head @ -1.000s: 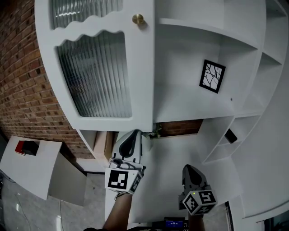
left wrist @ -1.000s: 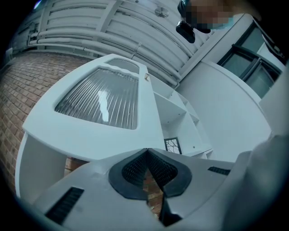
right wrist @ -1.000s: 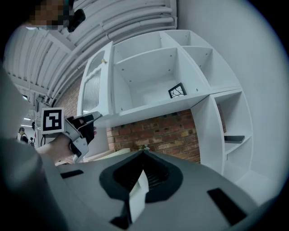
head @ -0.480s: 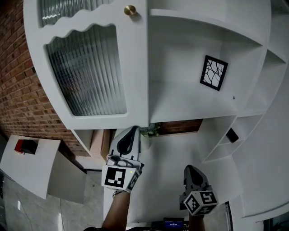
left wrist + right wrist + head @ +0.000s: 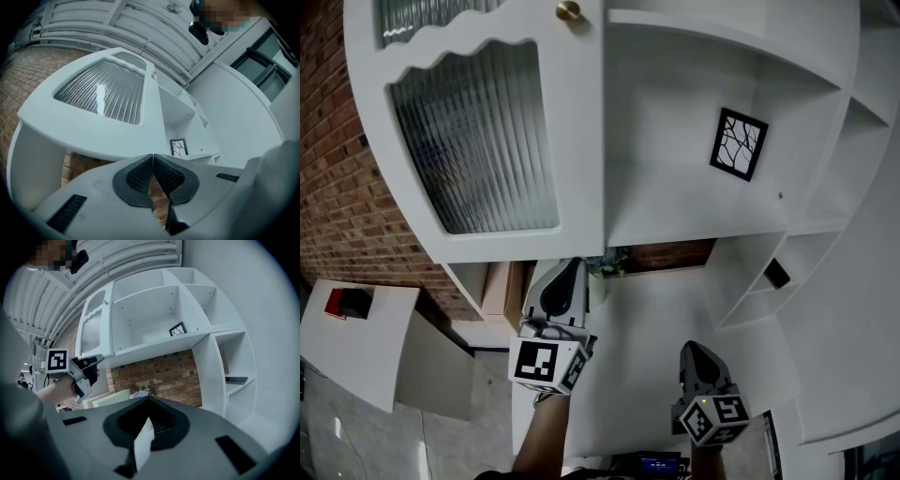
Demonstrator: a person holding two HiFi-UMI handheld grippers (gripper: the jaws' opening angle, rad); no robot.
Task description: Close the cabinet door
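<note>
The white cabinet door with ribbed glass and a brass knob stands open, left of the open shelves. My left gripper is shut and sits right under the door's lower corner; contact cannot be told. In the left gripper view the door looms above the left gripper, whose pads meet. My right gripper hangs lower and to the right, away from the door. In the right gripper view the right gripper is shut, with a white strip standing between its pads.
A framed black-and-white picture leans in the open shelf. A dark flat thing lies in a side compartment at right. Brick wall runs behind at left. A white table with a red-and-black item stands at lower left.
In the head view the door's edge and knob have shifted a little left and up, and my left gripper has followed leftward under it. The right gripper has stayed put.
</note>
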